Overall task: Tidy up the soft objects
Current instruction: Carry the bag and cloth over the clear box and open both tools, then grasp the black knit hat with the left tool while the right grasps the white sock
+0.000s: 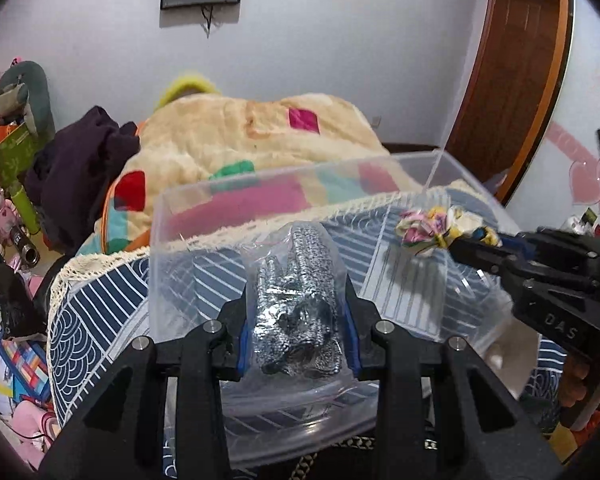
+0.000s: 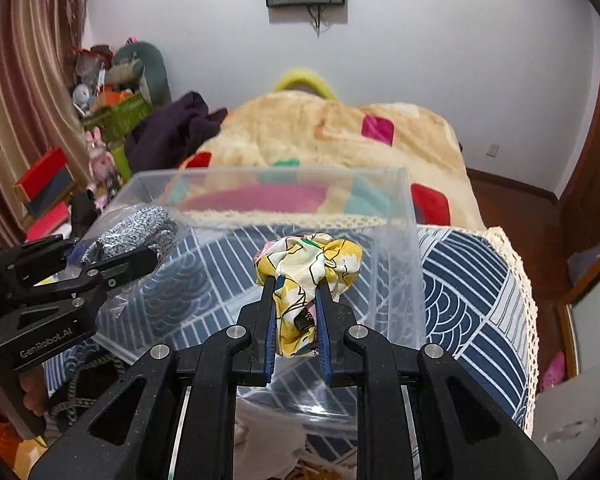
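Note:
A clear plastic box (image 1: 172,240) (image 2: 408,216) stands on a blue-and-white patterned cloth. My left gripper (image 1: 296,300) is shut on a clear bag of grey knitted fabric (image 1: 296,296) and holds it over the box's near left part; the bag also shows in the right wrist view (image 2: 136,228). My right gripper (image 2: 296,284) is shut on a yellow-and-white patterned scrunchie (image 2: 312,260) and holds it over the box's right part. It shows at the right of the left wrist view (image 1: 464,246), with the scrunchie (image 1: 432,228) at its tip.
The patterned cloth (image 2: 472,280) covers a bed end. Behind the box lies a cream blanket (image 1: 228,132) with coloured patches and a dark purple garment (image 1: 80,168). Toys and boxes clutter the left side (image 1: 8,208). A wooden door (image 1: 516,60) stands at the right.

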`<state>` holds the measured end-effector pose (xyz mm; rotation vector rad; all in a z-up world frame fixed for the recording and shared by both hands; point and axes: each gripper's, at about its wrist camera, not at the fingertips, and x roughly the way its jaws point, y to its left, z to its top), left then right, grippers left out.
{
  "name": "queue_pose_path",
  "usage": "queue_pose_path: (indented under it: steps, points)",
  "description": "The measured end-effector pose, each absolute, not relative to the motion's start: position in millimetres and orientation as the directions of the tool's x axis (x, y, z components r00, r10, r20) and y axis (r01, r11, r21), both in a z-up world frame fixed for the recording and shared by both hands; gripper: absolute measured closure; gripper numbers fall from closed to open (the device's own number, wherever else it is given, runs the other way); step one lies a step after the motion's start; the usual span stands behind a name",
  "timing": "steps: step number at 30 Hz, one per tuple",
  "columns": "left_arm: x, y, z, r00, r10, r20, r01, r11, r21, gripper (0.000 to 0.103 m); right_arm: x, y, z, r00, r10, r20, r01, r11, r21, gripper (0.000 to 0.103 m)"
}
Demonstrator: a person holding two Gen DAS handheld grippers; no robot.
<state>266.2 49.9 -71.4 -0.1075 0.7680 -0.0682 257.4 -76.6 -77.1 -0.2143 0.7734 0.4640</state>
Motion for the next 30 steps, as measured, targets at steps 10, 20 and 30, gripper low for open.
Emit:
queue_pose_path:
  steps: [10,20,30]
  points:
    - [262,46,-68,0.722,-0.073,-0.687,0.012,0.996,-0.093,0.042,252,-73,-71,0.620,0.339,-0.707,-0.510,0.859,-0.035,0.059]
    - [213,47,-23,0.799,-0.062,-0.598,0.017,0.997,-0.081,0.020,215,-93,-33,0.723,0.371,-0.583,-0.497,0.865,-0.066,0.037]
    - [165,50,-10,0.824,-0.066,-0.562,0.028,0.997,-0.077,0.005,171,-110,-24,0.754,0.402,-0.520,-0.508,0.858,-0.073,0.028]
